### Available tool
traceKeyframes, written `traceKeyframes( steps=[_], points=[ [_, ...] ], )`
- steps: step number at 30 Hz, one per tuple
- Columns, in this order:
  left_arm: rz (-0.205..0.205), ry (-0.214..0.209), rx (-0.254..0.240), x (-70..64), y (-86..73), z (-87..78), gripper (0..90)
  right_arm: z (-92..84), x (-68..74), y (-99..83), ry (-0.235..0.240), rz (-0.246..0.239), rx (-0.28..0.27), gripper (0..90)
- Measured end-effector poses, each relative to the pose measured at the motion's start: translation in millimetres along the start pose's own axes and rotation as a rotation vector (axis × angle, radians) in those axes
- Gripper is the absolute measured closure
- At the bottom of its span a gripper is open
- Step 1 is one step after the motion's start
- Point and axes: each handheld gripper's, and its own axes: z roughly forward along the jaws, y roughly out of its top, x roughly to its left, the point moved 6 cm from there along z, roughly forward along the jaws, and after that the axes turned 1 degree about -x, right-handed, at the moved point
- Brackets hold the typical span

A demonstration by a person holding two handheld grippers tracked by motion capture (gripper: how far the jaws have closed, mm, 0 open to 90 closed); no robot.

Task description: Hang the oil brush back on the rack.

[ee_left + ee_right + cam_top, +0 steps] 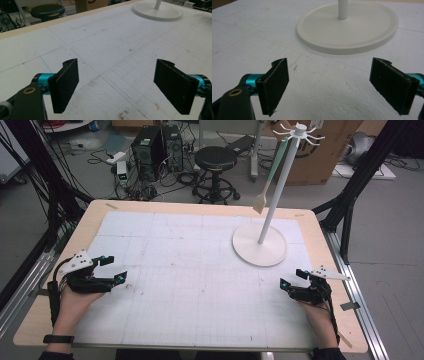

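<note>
Grippers sat at the near corners of the desk [200, 220] — our left gripper [114, 270] at the left edge, our right gripper [291, 279] at the right, both with jaws spread wide and holding nothing. We saw a white stand [260, 244] on the far right part of the desk, its round base flat on the white gridded sheet, its pole leaning. A spatula [267, 180] hung from a hook at its top — blade down, clear of the desk.
</note>
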Motion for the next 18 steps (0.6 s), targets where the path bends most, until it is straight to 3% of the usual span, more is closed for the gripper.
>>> traceKeyframes(
  steps=[18],
  points=[
    [-0.027, -0.004, 0.008, 4.7, -13.3, 0.5, 20.6, 2.0, -0.9, -3.8, -0.001, 0.0, 0.017, 15.3]
  ],
)
